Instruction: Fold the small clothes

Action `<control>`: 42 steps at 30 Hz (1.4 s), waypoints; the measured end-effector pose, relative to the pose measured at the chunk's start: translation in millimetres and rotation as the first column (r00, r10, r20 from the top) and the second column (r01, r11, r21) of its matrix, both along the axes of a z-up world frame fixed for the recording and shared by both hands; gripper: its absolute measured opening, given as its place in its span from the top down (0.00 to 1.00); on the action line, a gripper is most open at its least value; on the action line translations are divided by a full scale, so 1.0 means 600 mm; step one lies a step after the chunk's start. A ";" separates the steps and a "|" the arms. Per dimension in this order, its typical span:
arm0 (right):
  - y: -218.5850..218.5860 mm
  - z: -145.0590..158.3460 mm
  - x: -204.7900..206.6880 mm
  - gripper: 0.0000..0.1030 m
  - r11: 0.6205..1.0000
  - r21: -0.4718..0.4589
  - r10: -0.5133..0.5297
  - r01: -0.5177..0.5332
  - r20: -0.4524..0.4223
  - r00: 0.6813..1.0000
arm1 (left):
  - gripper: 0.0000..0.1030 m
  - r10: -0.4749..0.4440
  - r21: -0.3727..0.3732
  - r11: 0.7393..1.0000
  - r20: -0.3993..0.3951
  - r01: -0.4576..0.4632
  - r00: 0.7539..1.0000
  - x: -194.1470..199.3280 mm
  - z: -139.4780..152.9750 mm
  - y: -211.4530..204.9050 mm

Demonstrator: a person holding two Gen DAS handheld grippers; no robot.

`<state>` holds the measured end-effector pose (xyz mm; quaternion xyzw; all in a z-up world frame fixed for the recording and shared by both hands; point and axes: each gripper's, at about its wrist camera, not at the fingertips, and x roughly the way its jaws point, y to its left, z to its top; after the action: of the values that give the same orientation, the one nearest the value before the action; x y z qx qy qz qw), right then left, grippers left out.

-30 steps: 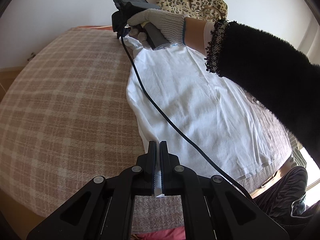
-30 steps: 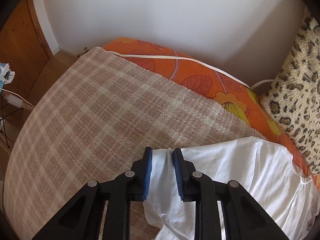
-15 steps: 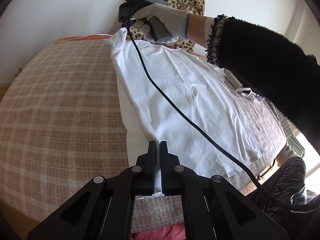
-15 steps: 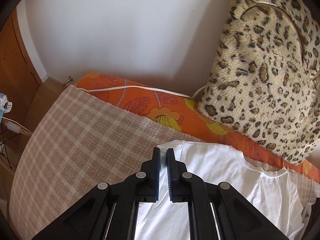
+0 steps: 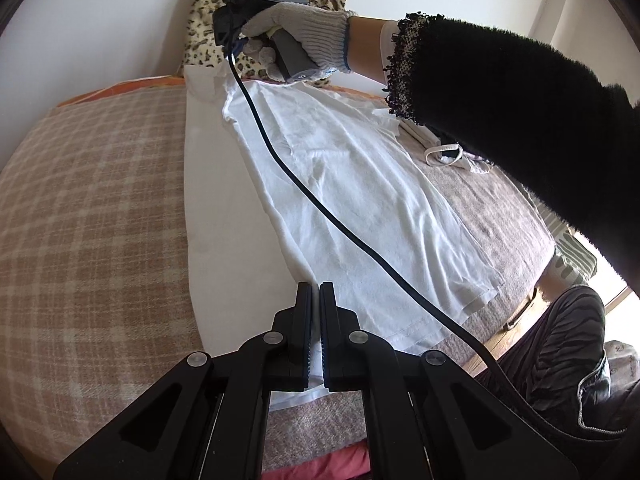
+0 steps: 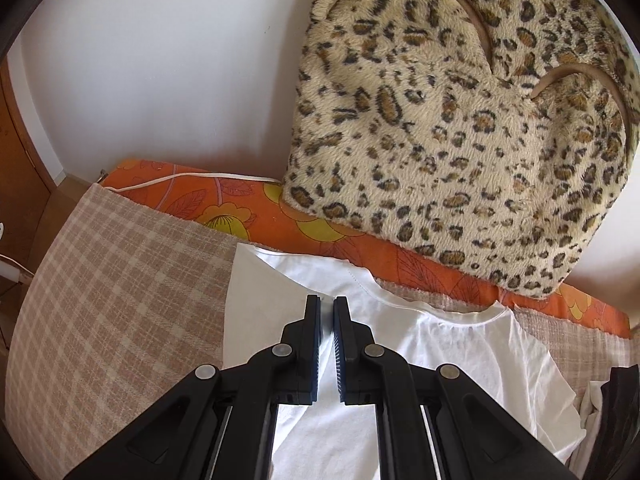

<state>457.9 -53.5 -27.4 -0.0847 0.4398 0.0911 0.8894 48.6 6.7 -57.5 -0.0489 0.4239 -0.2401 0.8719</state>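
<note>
The left gripper (image 5: 316, 296) has its jaws clamped on the near edge of the white T-shirt (image 5: 360, 184), close to the hem. The right gripper (image 6: 327, 310) has its jaws pinched on the same long edge near the shoulder end. Between them the side of the shirt is lifted and folded over toward the middle, and a smooth white panel (image 5: 224, 216) shows underneath it; whether that is the shirt's own lower layer or a separate folding sheet is hard to tell.

The shirt lies on a checked blanket (image 5: 88, 216) on the bed, its neckline toward a leopard-print cushion (image 6: 460, 120).

Judging from here, the risks are these. Each grip is only on a thin edge of cloth, so a sideways tug could pull it free. If the two grippers travel unevenly, the fold line would skew or wrinkle. The black cable (image 5: 340, 228) hanging across the shirt could drag the fabric.

The gloved hand (image 5: 296, 40) and a dark fuzzy sleeve (image 5: 520, 128) hide the shirt's far sleeve, and a small pale garment (image 5: 444, 154) beyond is partly covered and unclear.
</note>
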 end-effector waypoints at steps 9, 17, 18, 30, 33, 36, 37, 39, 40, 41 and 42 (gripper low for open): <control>-0.068 -0.024 0.003 0.96 0.996 -0.026 -0.082 0.081 -0.015 0.997 | 0.97 -0.054 0.027 0.998 -0.019 0.054 0.998 0.006 -0.012 -0.045; -0.084 -0.036 0.001 0.96 0.994 -0.039 -0.104 0.103 -0.006 0.995 | 0.97 -0.062 0.025 0.998 -0.044 0.064 0.997 0.012 -0.023 -0.057; -0.085 -0.034 0.000 0.96 0.994 -0.039 -0.105 0.105 -0.002 0.994 | 0.97 -0.064 0.023 0.998 -0.042 0.065 0.997 0.012 -0.022 -0.059; -0.104 -0.054 -0.002 0.66 0.986 -0.097 -0.137 0.135 -0.008 0.991 | 0.74 -0.149 0.047 0.987 -0.114 0.155 0.982 0.005 -0.030 -0.093; -0.119 -0.042 -0.012 0.60 0.987 -0.079 -0.141 0.141 0.002 0.990 | 0.72 -0.168 0.017 0.985 -0.099 0.171 0.981 -0.009 -0.017 -0.088; -0.136 -0.018 -0.032 0.60 0.990 -0.052 -0.133 0.134 0.019 0.991 | 0.72 -0.158 -0.012 0.987 -0.073 0.158 0.985 -0.021 0.000 -0.072; -0.144 -0.009 -0.041 0.59 0.991 -0.033 -0.132 0.133 0.024 0.991 | 0.72 -0.148 -0.019 0.989 -0.066 0.147 0.987 -0.022 0.005 -0.064; -0.159 0.010 -0.063 0.59 0.992 0.013 -0.129 0.128 0.026 0.991 | 0.72 -0.124 -0.040 0.992 -0.057 0.122 0.991 -0.026 0.013 -0.048; -0.165 0.019 -0.075 0.59 0.992 0.032 -0.126 0.125 0.030 0.992 | 0.72 -0.111 -0.051 0.993 -0.046 0.108 0.993 -0.027 0.019 -0.037; -0.170 0.028 -0.089 0.59 0.992 0.045 -0.120 0.119 0.034 0.992 | 0.72 -0.096 -0.053 0.994 -0.032 0.094 0.995 -0.030 0.024 -0.027; -0.175 0.036 -0.102 0.59 0.992 0.051 -0.116 0.114 0.039 0.992 | 0.72 -0.076 -0.048 0.996 -0.013 0.075 0.997 -0.032 0.031 -0.017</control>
<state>396.4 -158.7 -6.0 -0.0396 0.4228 0.0484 0.9041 29.7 -3.5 -39.1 -0.0553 0.4259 -0.2825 0.8577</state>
